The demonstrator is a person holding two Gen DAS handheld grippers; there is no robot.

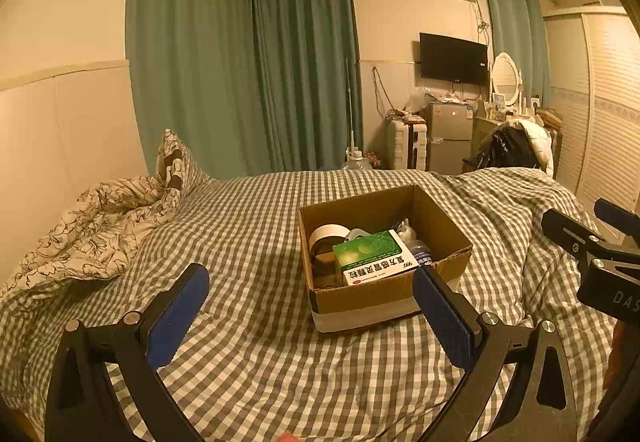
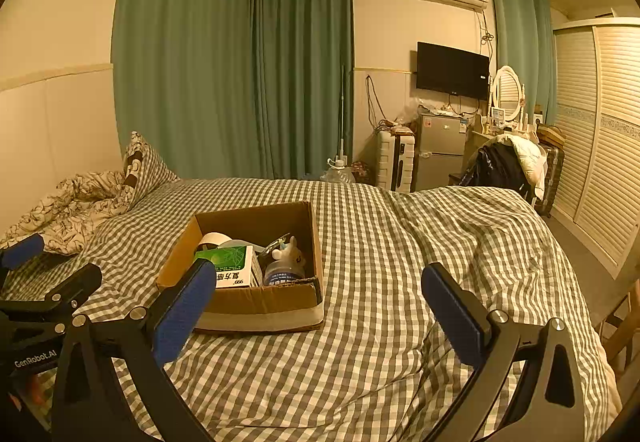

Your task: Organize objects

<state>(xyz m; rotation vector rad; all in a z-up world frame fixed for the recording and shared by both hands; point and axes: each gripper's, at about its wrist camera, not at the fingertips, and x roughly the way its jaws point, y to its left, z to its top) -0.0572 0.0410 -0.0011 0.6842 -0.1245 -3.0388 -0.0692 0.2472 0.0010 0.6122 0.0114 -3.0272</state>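
A brown cardboard box (image 1: 360, 296) sits on the checked bed, also in the right wrist view (image 2: 260, 302). In it lie a green and white medicine box (image 1: 372, 256) (image 2: 232, 266), a tape roll (image 1: 328, 236), a small white toy (image 2: 290, 252) and a bottle (image 2: 282, 274). My left gripper (image 1: 312, 306) is open and empty, held above the bed with its right finger by the box's near right corner. My right gripper (image 2: 320, 306) is open and empty, its left finger in front of the box's near left corner. Each gripper shows in the other's view (image 1: 592, 246) (image 2: 40, 282).
The checked bedspread (image 1: 248, 242) covers the bed. A floral quilt and pillow (image 1: 100, 226) are bunched at the left by the wall. Beyond the bed stand a small fridge (image 2: 440, 150), a clothes-covered chair (image 2: 504, 162) and a slatted wardrobe (image 2: 600, 142).
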